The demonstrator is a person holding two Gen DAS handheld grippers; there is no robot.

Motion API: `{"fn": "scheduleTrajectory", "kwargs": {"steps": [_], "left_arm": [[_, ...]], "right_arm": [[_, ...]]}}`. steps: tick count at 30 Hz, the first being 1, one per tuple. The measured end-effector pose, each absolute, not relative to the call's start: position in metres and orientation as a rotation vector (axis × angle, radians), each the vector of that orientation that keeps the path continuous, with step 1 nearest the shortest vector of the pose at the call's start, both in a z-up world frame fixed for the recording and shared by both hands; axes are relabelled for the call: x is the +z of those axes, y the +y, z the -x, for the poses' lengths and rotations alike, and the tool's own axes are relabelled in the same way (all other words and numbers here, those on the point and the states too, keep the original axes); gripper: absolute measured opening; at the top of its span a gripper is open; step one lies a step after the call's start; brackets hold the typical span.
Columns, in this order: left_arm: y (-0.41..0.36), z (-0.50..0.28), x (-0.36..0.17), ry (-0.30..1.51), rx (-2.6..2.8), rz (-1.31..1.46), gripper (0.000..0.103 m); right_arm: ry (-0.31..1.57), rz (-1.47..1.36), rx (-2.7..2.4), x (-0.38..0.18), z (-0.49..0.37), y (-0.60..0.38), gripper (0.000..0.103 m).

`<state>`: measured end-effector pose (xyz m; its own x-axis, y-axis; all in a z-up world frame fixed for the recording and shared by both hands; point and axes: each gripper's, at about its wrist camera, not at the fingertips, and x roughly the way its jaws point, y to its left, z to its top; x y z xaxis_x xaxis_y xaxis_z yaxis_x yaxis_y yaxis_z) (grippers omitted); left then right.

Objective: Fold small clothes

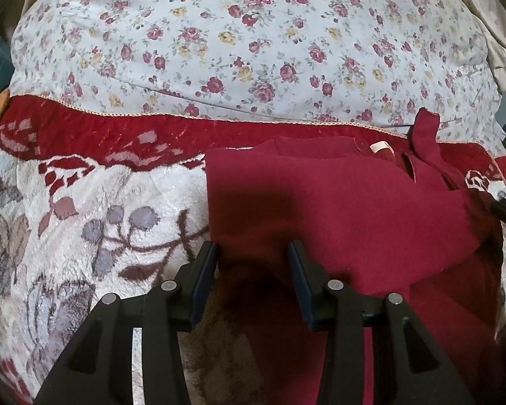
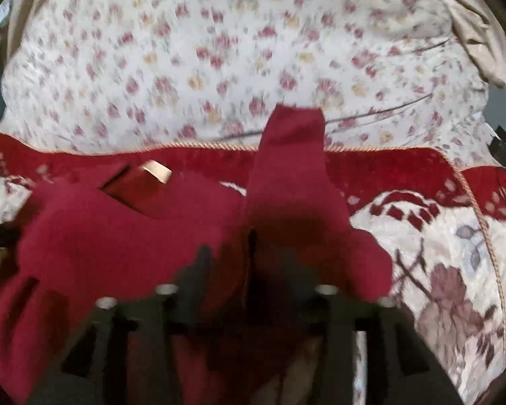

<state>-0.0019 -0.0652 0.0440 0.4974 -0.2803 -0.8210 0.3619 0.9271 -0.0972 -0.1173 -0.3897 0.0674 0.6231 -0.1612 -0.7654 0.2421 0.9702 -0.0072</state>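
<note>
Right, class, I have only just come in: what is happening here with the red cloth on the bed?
A person with a gripper in each hand is folding a dark red garment on a patterned blanket. The left gripper is open over the garment's near edge, holding nothing. The right wrist view is blurred: the right gripper is deep in the fabric and a strip of it stands up in front, but a grip cannot be confirmed. A flowered sheet lies beyond.

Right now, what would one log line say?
left gripper: open, over red garment | right gripper: blurred, at garment | step: fold underway
</note>
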Motion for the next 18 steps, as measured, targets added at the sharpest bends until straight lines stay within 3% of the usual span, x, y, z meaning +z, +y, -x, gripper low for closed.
{"fn": "scheduleTrajectory", "kwargs": {"steps": [7,9,10,17,18], "left_arm": [[-0.064,0.007,0.048,0.956,-0.381,-0.100,0.022],[-0.063,0.009,0.049,0.954,-0.379,-0.096,0.022],[-0.063,0.009,0.049,0.954,-0.378,-0.094,0.022],[-0.067,0.009,0.050,0.959,-0.372,-0.085,0.022],[-0.067,0.009,0.050,0.959,-0.374,-0.087,0.022]], "right_arm": [[0.866,-0.206,-0.176,0.069,0.168,-0.387,0.063],[0.861,-0.268,-0.225,0.062,0.185,-0.400,0.075],[0.864,-0.289,-0.238,0.059,0.189,-0.404,0.076],[0.932,-0.484,-0.209,0.015,0.173,-0.424,0.076],[0.911,-0.484,-0.197,0.014,0.170,-0.422,0.069]]}}
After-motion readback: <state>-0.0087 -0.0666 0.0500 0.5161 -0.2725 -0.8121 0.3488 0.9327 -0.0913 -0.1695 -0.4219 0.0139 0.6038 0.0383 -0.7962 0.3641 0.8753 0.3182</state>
